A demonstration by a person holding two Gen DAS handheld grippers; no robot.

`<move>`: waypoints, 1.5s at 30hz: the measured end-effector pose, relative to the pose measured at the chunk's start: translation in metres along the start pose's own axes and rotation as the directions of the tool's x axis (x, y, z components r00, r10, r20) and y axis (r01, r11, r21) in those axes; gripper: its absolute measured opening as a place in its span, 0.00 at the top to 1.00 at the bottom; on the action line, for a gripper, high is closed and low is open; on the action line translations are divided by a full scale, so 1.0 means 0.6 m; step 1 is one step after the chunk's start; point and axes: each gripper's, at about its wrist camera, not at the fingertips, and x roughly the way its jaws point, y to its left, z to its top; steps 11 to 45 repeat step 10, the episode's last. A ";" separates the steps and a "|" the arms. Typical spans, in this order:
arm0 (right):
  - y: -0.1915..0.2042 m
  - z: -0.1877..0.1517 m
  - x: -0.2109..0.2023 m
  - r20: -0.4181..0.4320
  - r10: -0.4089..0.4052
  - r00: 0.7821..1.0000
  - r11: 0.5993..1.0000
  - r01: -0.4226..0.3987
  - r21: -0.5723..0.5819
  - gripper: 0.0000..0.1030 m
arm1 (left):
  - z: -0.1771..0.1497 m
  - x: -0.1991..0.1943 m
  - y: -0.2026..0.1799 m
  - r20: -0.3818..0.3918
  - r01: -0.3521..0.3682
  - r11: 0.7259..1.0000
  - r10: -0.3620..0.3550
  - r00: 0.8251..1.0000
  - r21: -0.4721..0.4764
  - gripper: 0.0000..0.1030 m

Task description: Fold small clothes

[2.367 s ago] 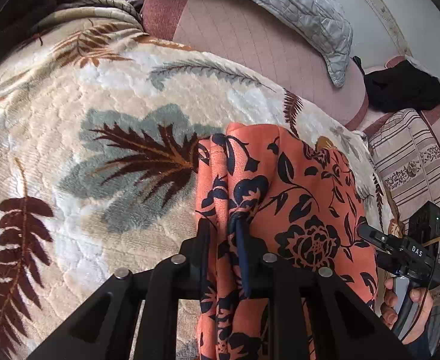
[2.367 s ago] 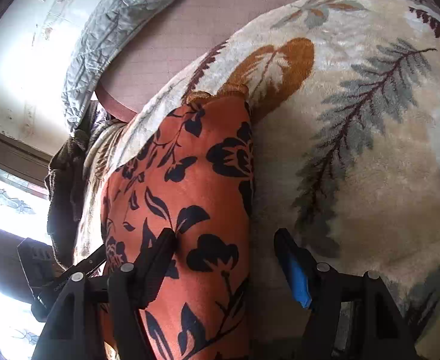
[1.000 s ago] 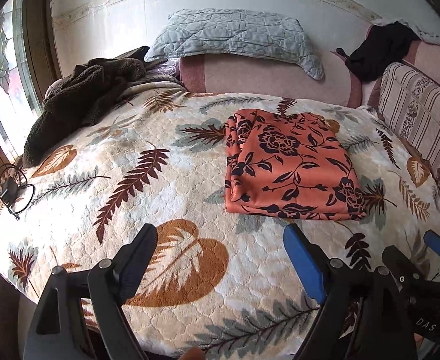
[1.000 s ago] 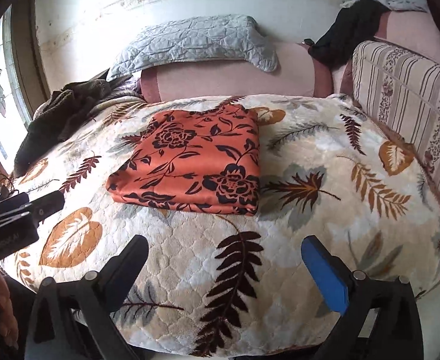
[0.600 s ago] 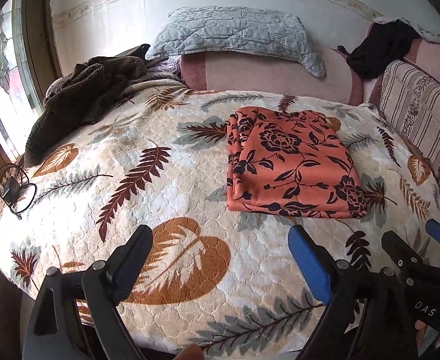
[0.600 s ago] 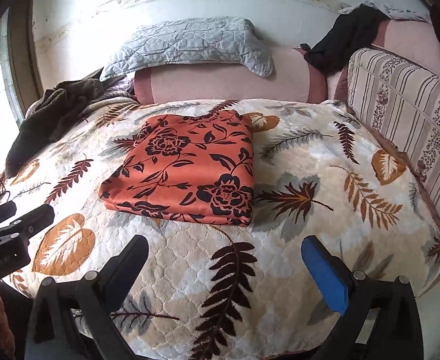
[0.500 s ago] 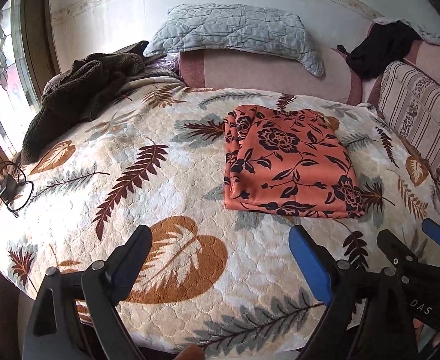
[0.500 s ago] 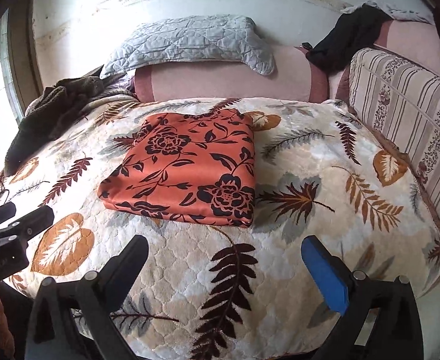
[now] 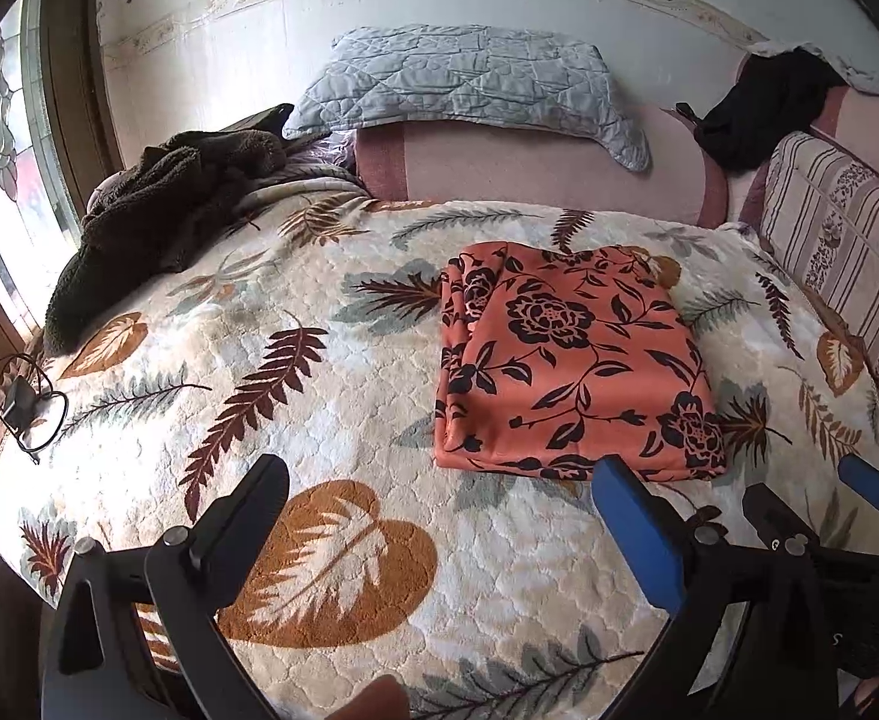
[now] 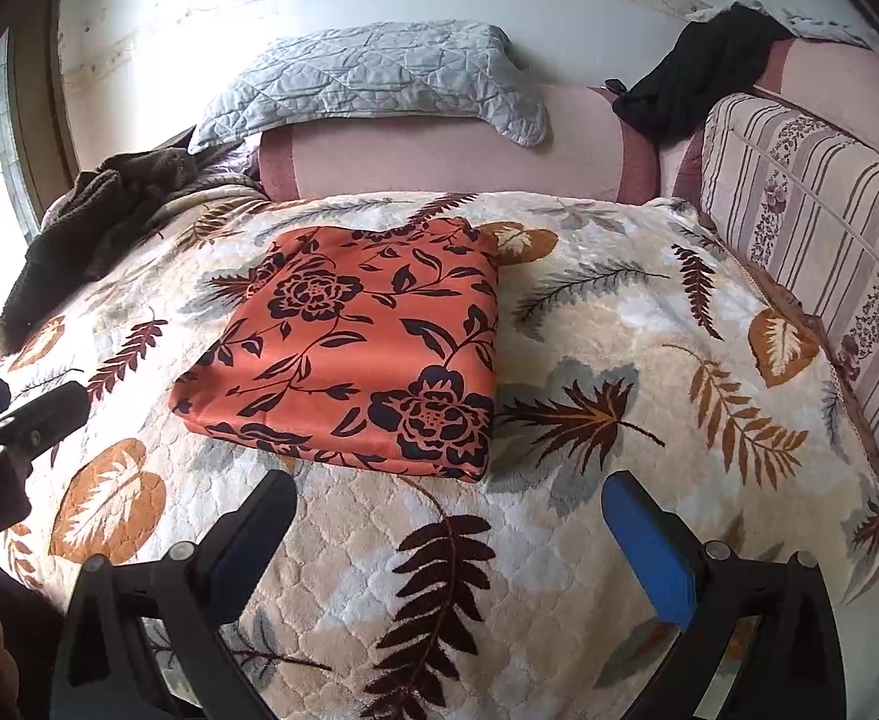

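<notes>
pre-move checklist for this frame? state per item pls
1. Orange floral garment folded into a flat rectangle: ok.
2. Garment resting fully on the leaf-print quilted blanket, away from its edges: ok.
3. Left gripper open, nothing between its fingers: ok.
4. Right gripper open, nothing held: ok.
5. Both grippers apart from the garment: ok.
6. Another small garment to fold: cannot tell; the dark brown fleece heap and black cloth sit at the bed's edges, and what they are is unclear.

folded garment (image 9: 565, 366) on blanket (image 9: 331, 408) | pillow (image 9: 469, 81) behind (against wall)
</notes>
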 end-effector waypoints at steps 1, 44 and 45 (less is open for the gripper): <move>-0.001 0.001 0.001 0.001 0.001 1.000 1.000 -0.001 0.000 0.00 | 0.002 0.004 -0.002 -0.006 0.003 1.000 -0.003 1.000 0.006 0.02; 0.002 0.021 0.026 -0.002 0.018 1.000 1.000 -0.018 -0.007 0.00 | 0.023 0.021 -0.021 0.019 0.028 0.999 -0.029 0.999 0.028 0.02; 0.002 0.021 0.026 -0.002 0.018 1.000 1.000 -0.018 -0.007 0.00 | 0.023 0.021 -0.021 0.019 0.028 0.999 -0.029 0.999 0.028 0.02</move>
